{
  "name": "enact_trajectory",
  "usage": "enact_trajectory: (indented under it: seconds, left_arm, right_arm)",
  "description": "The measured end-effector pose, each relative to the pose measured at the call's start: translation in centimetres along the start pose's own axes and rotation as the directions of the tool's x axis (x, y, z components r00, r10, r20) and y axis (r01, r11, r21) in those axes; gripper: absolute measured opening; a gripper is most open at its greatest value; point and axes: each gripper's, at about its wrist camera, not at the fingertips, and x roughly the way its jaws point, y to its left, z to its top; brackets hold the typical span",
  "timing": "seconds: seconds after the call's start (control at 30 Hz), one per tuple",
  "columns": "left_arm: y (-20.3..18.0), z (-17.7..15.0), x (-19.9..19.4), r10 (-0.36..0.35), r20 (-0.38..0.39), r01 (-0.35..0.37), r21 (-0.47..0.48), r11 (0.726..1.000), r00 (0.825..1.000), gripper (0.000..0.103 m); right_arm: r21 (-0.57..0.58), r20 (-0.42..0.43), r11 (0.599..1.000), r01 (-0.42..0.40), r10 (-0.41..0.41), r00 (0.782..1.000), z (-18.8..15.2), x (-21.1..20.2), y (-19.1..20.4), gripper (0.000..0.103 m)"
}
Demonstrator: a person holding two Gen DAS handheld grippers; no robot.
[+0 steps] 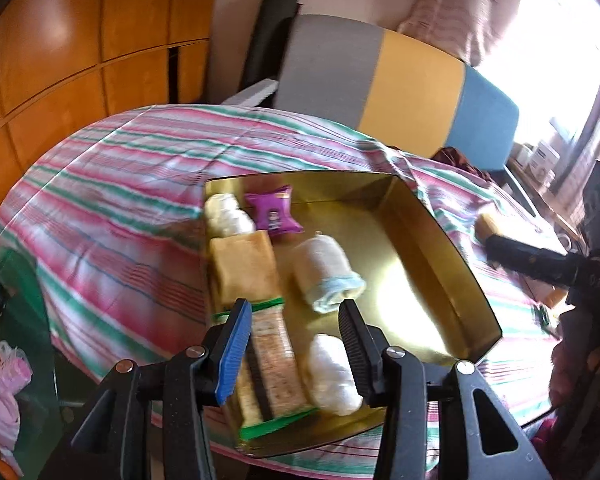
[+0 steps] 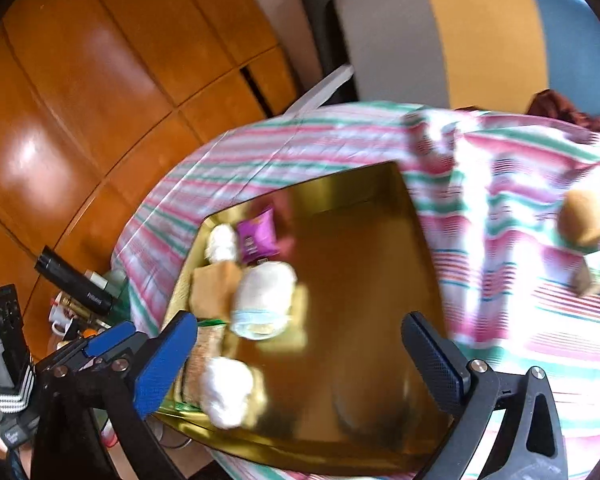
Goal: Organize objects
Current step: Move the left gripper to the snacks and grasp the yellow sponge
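Observation:
A gold tray (image 1: 440, 264) lies on the striped cloth. It holds a purple packet (image 1: 274, 214), a tan pack (image 1: 242, 268), a cracker pack (image 1: 270, 364), a blue-edged rolled towel (image 1: 328, 276) and two white rolls (image 1: 228, 216) (image 1: 334, 376). My left gripper (image 1: 294, 344) hovers over the tray's near end, jaws partly apart above the cracker pack, pressing on nothing. My right gripper (image 2: 300, 360) stands wide open over the tray's (image 2: 380, 280) bare floor, with nothing between its fingers. The rolled towel (image 2: 264, 300) lies just ahead of it. A tan bun (image 2: 584, 216) and a small packet (image 2: 596, 272) lie on the cloth to the right.
A chair (image 1: 380, 80) with a grey, yellow and blue back stands behind the table. Orange wooden cupboard doors (image 2: 80, 100) fill the left. A low side table (image 2: 84, 304) at the left carries a black tube and small clutter. The striped cloth (image 1: 120, 200) is bare left of the tray.

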Motion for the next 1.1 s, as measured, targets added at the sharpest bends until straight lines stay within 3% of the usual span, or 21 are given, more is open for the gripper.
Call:
enact_trajectory:
  seconds: [0.27,0.37,0.57,0.63,0.7,0.73,0.83,1.1]
  left_arm:
    - [-4.9,1.1,0.9,-0.042,-0.022,0.044,0.111,0.993,0.999,0.045]
    - [-7.7,1.7,1.1,-0.069,-0.026,0.072,0.173,0.982,0.997,0.045]
    - [-14.0,2.9,2.3,-0.131,-0.068,0.146,0.314,0.938,0.989,0.045]
    - [-16.6,3.2,3.1,-0.153,-0.089,0.176,0.370,0.912,0.984,0.045]
    - [-18.9,3.3,3.9,-0.168,-0.120,0.203,0.414,0.887,0.978,0.045]
    - [-20.1,3.4,4.4,-0.175,-0.132,0.215,0.433,0.875,0.976,0.045]
    - [-23.7,3.6,6.1,-0.184,-0.170,0.245,0.484,0.840,0.968,0.045]
    - [-30.0,5.1,11.1,-0.184,-0.256,0.296,0.523,0.800,0.949,0.045]
  right_arm:
    - [0.109,0.080,0.981,0.160,-0.169,0.982,-0.7,-7.4,-9.4,0.103]
    - [0.167,0.099,0.954,0.248,-0.266,0.959,-1.0,-10.5,-14.1,0.103]
    - [0.386,0.142,0.839,0.383,-0.464,0.874,-3.4,-16.6,-24.7,0.103]
    - [0.508,0.149,0.781,0.363,-0.495,0.856,-5.3,-18.3,-28.2,0.103]
    - [0.642,0.102,0.687,0.339,-0.515,0.851,-6.5,-19.3,-30.9,0.103]
    - [0.680,0.127,0.670,0.299,-0.509,0.852,-6.8,-20.0,-31.7,0.103]
    - [0.713,0.167,0.654,0.251,-0.506,0.846,-7.0,-21.3,-32.3,0.103]
    - [0.721,0.202,0.674,0.163,-0.429,0.880,-7.0,-21.6,-32.1,0.103]
